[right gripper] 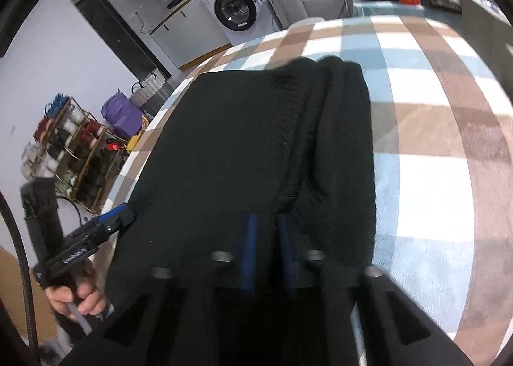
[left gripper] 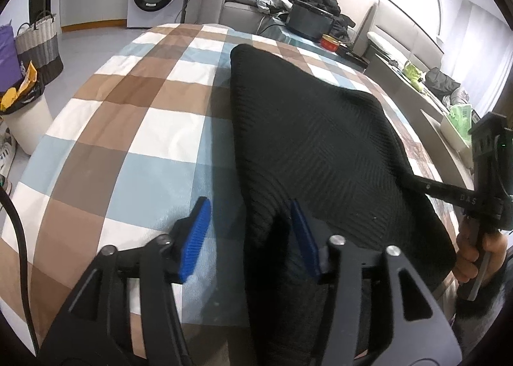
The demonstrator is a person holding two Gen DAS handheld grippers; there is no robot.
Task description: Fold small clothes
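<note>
Checked bedding (left gripper: 121,128) fills the lower left of the left view, a black knit garment (left gripper: 314,141) lying centre-right on it. Left gripper (left gripper: 250,231) gapes wide at its near hem, holding nothing; right gripper (right gripper: 267,247) stands nearly closed, pinching the near edge — probably to lift a fold.

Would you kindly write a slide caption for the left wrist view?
Open left gripper straddles the near edge of a black knit garment on a checked cloth; right gripper holds its far side.
</note>
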